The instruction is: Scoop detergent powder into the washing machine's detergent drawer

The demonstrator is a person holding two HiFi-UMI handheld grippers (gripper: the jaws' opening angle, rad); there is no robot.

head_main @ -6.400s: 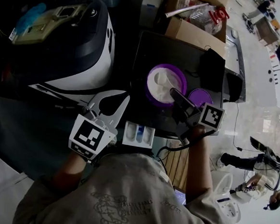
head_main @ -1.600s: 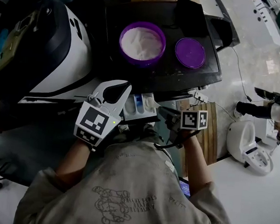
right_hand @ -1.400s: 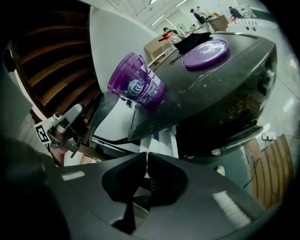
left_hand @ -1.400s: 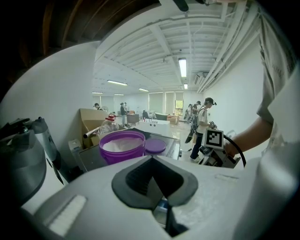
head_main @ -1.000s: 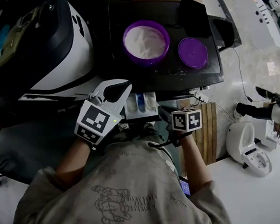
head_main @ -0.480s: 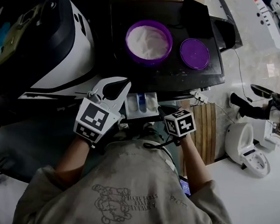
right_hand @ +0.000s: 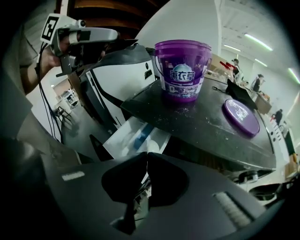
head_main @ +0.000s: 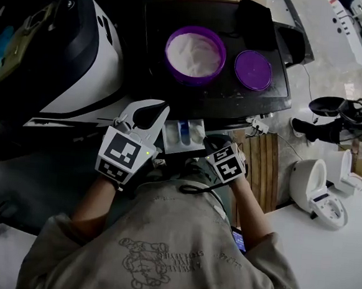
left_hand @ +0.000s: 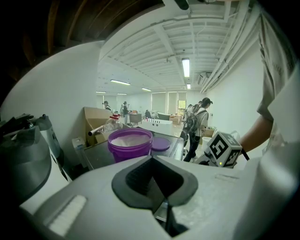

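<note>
Left gripper just left of the drawer. Jaws closed tip to tip, nothing held. Right gripper just right of the drawer, close to the person's chest. Jaws pressed together, likewise empty.

Drawer white, pulled out from under the front edge of the dark top, with a blue insert in its middle compartment. In the right gripper view, drawer just ahead of the closed right gripper.

Purple tub upright on the dark top, well behind the drawer, open, filled with white powder. Purple lid flat on the same top, beside the tub on its right, not touching. White specks scattered on the top around the tub.

White-and-black rounded machine left of the dark top.

In the left gripper view, tub straight ahead beyond the shut left gripper, people standing far off.
</note>
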